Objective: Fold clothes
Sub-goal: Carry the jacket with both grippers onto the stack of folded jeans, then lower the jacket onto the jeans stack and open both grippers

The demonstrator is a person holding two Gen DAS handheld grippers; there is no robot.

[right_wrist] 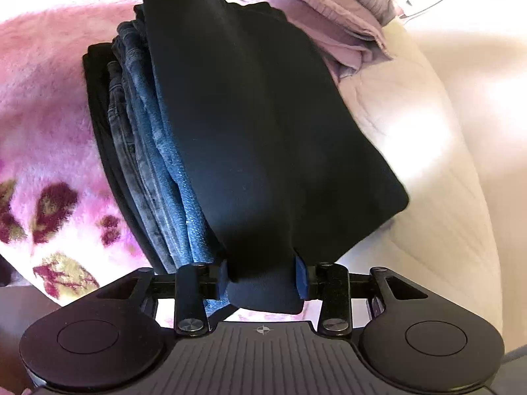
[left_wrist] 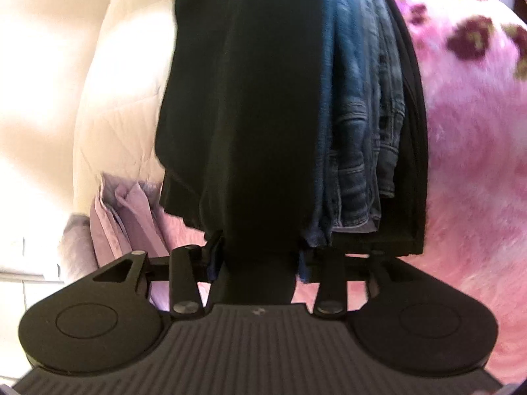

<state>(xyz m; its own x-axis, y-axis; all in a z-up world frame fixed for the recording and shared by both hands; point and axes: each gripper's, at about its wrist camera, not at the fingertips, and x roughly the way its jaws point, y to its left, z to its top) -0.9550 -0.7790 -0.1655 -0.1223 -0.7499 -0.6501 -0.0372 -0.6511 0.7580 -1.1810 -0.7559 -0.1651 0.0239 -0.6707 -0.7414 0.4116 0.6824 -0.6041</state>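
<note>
Black garment [right_wrist: 270,131] folded into a thick band, slung between the two tools and lying over the top of a stack. Right gripper [right_wrist: 263,283] clenched on one end of it, blue pads pressed into the bunched cloth on both sides. Left gripper [left_wrist: 257,273] at the opposite end, cloth filling the gap between its fingers and hiding the pads; probably pinched, though contact not plainly shown.

Directly below, folded blue jeans [left_wrist: 355,125] in layers, edges roughly lined up, themselves resting on another dark folded piece [left_wrist: 411,164] at the bottom. Stack sitting on a pink fleece blanket with dark red flowers [left_wrist: 471,164]. Just beside the stack, lilac garments [right_wrist: 332,23] folded and laid flat, with a greyish ribbed piece next to them. Beyond all that, a cream quilted cover [right_wrist: 428,125], bare where visible.

As a judgement: well along. Several pieces already folded and piled, the black one already doubled over and being set on top. Remaining for this piece: lower it flush, let go at both ends, perhaps square its edges, since one corner overhangs toward the cream side. No unfolded clothes anywhere in either view, so impossible to say whether more wait out of sight
</note>
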